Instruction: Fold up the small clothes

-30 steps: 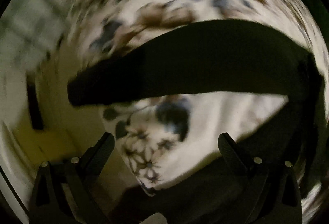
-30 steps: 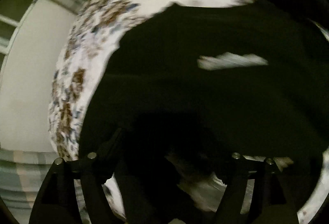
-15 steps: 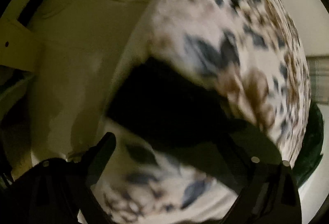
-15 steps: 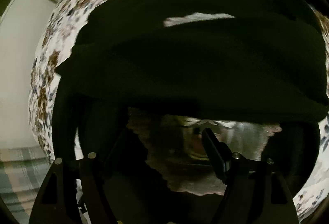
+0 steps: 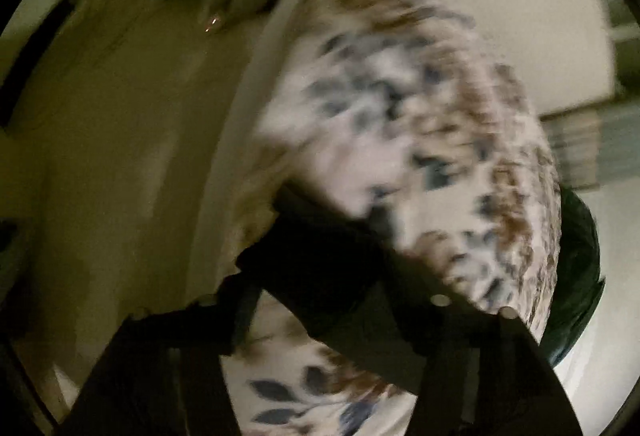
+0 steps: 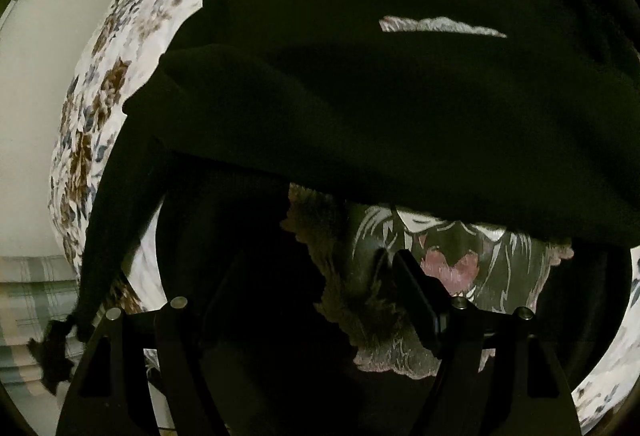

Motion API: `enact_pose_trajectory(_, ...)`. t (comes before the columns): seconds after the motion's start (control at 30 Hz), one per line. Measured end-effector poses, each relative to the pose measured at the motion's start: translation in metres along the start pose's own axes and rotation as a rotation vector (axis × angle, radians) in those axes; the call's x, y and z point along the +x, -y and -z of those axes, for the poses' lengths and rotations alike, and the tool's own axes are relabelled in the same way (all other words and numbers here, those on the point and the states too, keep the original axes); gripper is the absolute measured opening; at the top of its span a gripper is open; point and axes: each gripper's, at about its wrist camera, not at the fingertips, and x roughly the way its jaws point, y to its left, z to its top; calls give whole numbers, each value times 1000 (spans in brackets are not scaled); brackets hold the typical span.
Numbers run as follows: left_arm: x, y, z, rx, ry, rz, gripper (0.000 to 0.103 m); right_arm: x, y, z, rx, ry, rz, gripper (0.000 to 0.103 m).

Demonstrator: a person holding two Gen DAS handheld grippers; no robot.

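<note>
floral cloth (image 6: 92,140) | black garment (image 6: 400,108) between closing left tool (image 5: 320,300)

Black garment (image 6: 400,108), floral cloth (image 6: 92,140)

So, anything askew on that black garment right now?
Yes: the black garment lies unevenly folded on the floral cloth, one sleeve trailing off to the side, its graphic half covered.
</note>
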Motion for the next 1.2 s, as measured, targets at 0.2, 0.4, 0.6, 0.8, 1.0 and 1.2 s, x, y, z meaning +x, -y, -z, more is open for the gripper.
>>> enact_pose_trajectory(0.2, 9, -29, 13, -180, -19, 80, 70, -1, -4, 0, -18, -1, 6, 78)
enact_pose_trajectory(0.4, 32, -39, 8, -333, -22, 127, 72, 3, -11, 1, -32, -11, 0, 78)
enact_pose_trajectory(0.6, 2, 8, -1, -140, 124, 47, 14, 6, -13, 3, -35, -8, 40, 78)
enact_pose_trajectory(0.8, -53, 97, 0, 161, 284, 61, 12, 2, -8, -2, -28, 10, 139, 78)
enact_pose_trajectory(1.0, -104, 223, 36, 528, 343, 180, 11, -13, 14, -5, 30, 35, 219, 78)
enact_pose_trajectory(1.2, -111, 363, 165, 922, 218, 356, 11, -30, 84, 10, 184, 22, 215, 78)
